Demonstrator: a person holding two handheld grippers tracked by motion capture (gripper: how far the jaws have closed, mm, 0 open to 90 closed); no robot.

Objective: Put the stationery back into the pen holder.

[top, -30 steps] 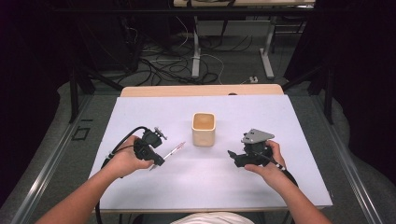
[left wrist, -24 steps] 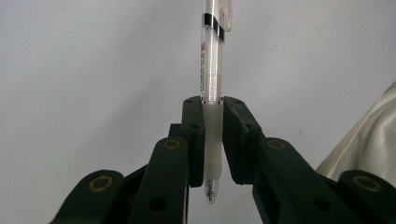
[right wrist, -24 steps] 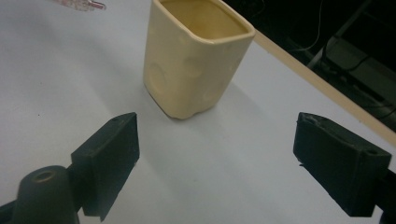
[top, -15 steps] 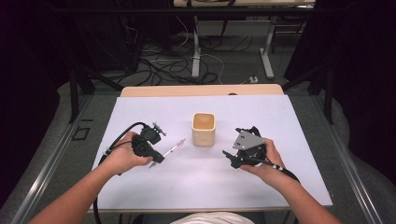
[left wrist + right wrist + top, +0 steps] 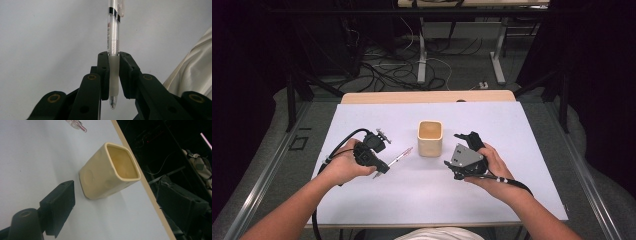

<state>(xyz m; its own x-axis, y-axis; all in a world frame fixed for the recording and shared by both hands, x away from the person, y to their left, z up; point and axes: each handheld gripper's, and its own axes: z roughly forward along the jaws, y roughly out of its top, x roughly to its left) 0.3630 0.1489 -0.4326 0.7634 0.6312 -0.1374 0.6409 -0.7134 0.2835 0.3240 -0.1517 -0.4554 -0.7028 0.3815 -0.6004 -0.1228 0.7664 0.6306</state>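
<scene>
High view: cream square cup (image 5: 430, 138) stands upright mid-table on the white table (image 5: 512, 130). Left claw (image 5: 377, 162) sits left of the cup, clenched on a clear pen (image 5: 396, 159) whose far end points toward the cup, stopping just short of it. Right claw (image 5: 462, 150) is right of the cup, near it but apart, grey plate on top, jaws spread, nothing in them.

Left gripper view: both jaws pinch the pen (image 5: 113, 62) on its frosted grip sleeve; tip pokes out below the pads, clear barrel runs up and away over the table.

Right gripper view: cup (image 5: 110, 170) lies ahead between the spread jaws, no contact with either; open mouth visible, inside looks empty. Pen end (image 5: 76, 125) shows beyond the cup at the top edge.
</scene>
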